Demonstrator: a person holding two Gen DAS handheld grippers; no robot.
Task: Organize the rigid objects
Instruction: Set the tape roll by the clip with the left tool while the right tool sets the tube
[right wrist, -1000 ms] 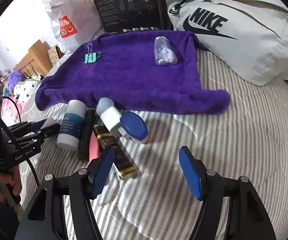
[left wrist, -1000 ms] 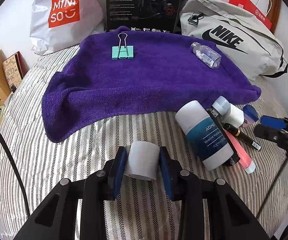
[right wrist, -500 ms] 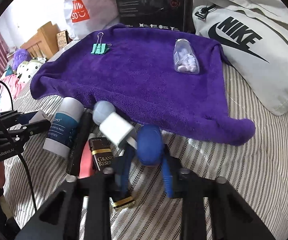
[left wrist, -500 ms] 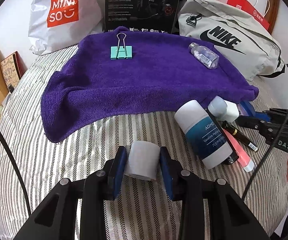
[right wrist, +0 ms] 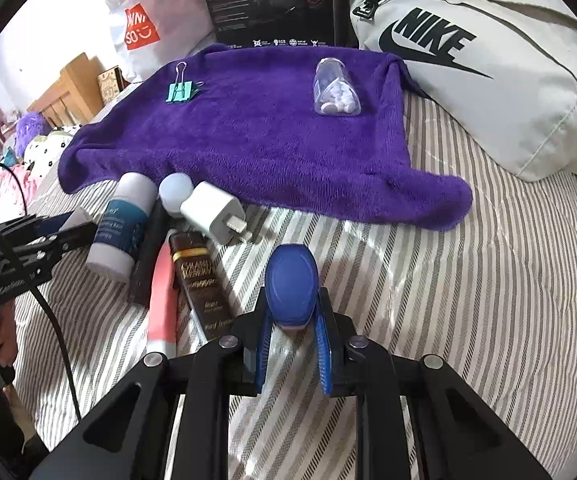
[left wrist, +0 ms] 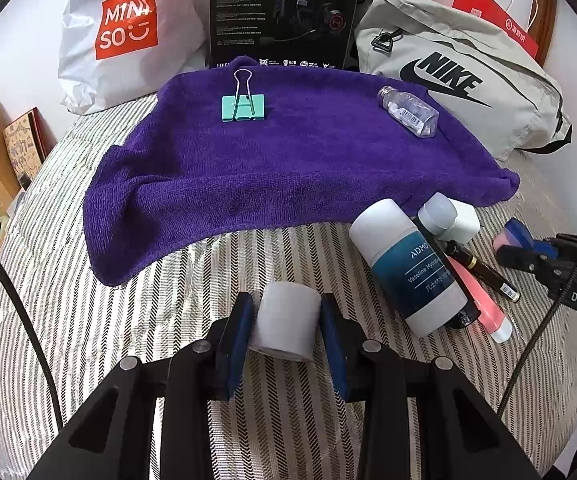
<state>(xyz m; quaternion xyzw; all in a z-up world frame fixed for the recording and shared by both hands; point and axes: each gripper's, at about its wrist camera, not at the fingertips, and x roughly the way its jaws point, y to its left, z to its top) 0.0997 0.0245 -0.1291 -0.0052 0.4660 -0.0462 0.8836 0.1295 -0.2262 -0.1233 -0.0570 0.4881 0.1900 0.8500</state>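
Purple towel [left wrist: 288, 168] is spread on the striped bed [left wrist: 168, 288] w/ only two items on it so far: a teal binder clip [left wrist: 243, 107] at the far left and a clear pill bottle [left wrist: 408, 111] lying at the far right, well apart. We read the towel as the sorting spot, so approx two things look placed and the rest is left.

Our left gripper [left wrist: 286, 330] is clenched on a small pale cylinder [left wrist: 284, 326], held just above the bed, short of the towel's near edge. Our right gripper [right wrist: 293, 320] is clamped on a blue oval case [right wrist: 292, 286], also over the bed, near the towel's front right corner [right wrist: 440, 204]. Neither is on the towel yet.

Still off the towel, in a cluster just beside its near edge: a white lotion bottle w/ teal label [left wrist: 412, 268], a round-capped small bottle [right wrist: 175, 192], a white charger plug [right wrist: 214, 212], a dark brown box w/ gold print [right wrist: 200, 284], a pink tube [right wrist: 162, 300] and a black pen-like stick [right wrist: 148, 256], several touching or overlapping.

Behind the towel: a Miniso bag [left wrist: 128, 32], a black box [left wrist: 284, 12] and a Nike bag [left wrist: 456, 76].

We judge the task less than half done; both held items need setting down, then the cluster.
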